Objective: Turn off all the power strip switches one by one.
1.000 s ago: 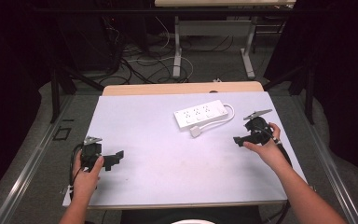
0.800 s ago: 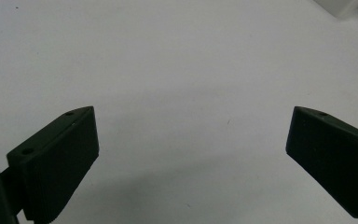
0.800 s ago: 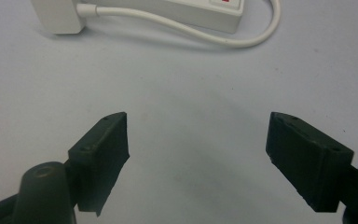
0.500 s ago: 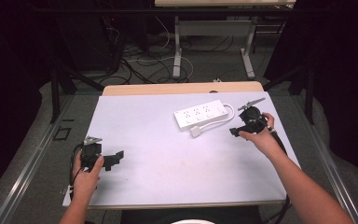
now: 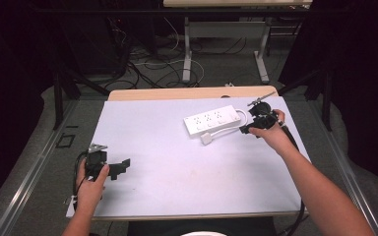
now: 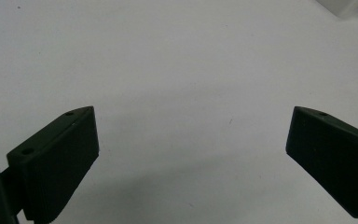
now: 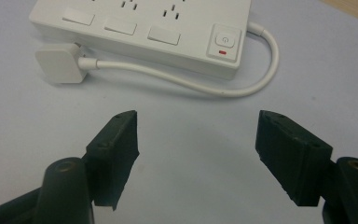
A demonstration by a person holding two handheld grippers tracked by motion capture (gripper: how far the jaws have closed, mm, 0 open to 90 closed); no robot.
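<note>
1. Since the earlier frame, our right hand-held gripper [image 5: 246, 130] has moved in beside the power strip [image 5: 212, 122] at the far right of the worktop [image 5: 177, 187]; our left hand-held gripper [image 5: 123, 165] kept still.
2. Left gripper view: jaws wide open, empty, over bare worktop.
3. Right gripper view: jaws have just been closing, apart, nothing between them; strip's cord [image 7: 191, 83] lies just ahead.

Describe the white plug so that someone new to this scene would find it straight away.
Start at the white mat on the table, then find the power strip in its far right part. The plug lies just in front of the strip, at the end of its looped white cable: a small, flat, rounded square.
</note>
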